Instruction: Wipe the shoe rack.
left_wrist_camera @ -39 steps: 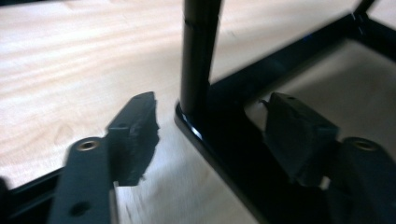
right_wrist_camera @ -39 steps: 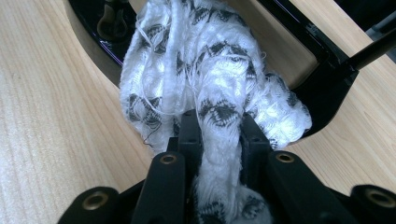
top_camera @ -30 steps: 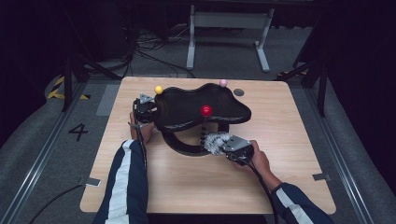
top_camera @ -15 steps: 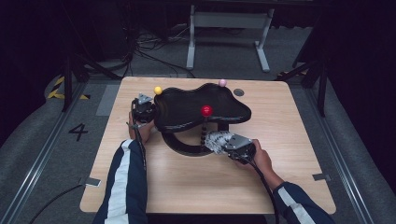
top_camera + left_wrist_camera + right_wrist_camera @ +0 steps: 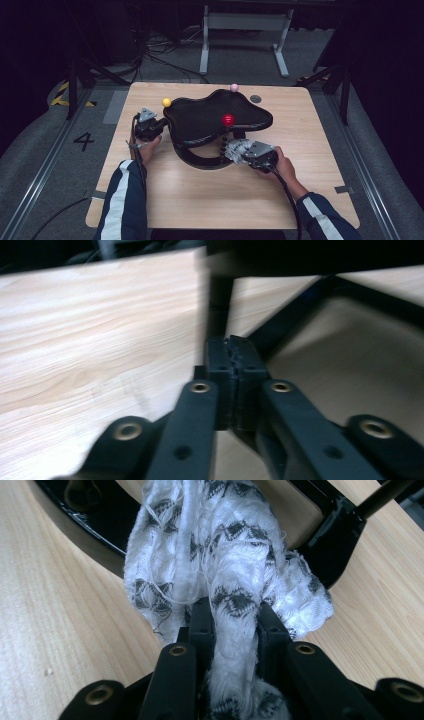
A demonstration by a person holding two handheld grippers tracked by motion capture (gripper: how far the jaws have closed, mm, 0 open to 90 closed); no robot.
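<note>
Nearest me, my right hand-held gripper (image 5: pixel 239 150) sits low on the tabletop (image 5: pixel 210 200), its jaws pinching a white cloth (image 5: pixel 225 565) with a grey pattern; in the right gripper view the cloth bunches up between the two black jaws and spills forward onto the wood. The cloth lies right at the near edge of the black stand (image 5: pixel 200 159), touching its curved lower rim, just beside the thin upright post (image 5: pixel 223 142) that carries the red ball (image 5: pixel 228 120). Across from it, my left hand-held gripper (image 5: pixel 159 125) is at the left end of the black tray (image 5: pixel 210 112), and in the left gripper view its pads are pressed together with a thin dark edge between them; I take that for the tray's rim, though the blur there keeps me from being sure. The tray is a glossy, wavy-edged shape raised above the tabletop on the stand. A yellow ball (image 5: pixel 166 102) sits at its left far corner, just beyond my left hand (image 5: pixel 145 145). Farther back, a pink ball (image 5: pixel 234 87) stands at the tray's far edge, with a small dark disc (image 5: pixel 256 98) set in the tabletop near it.
</note>
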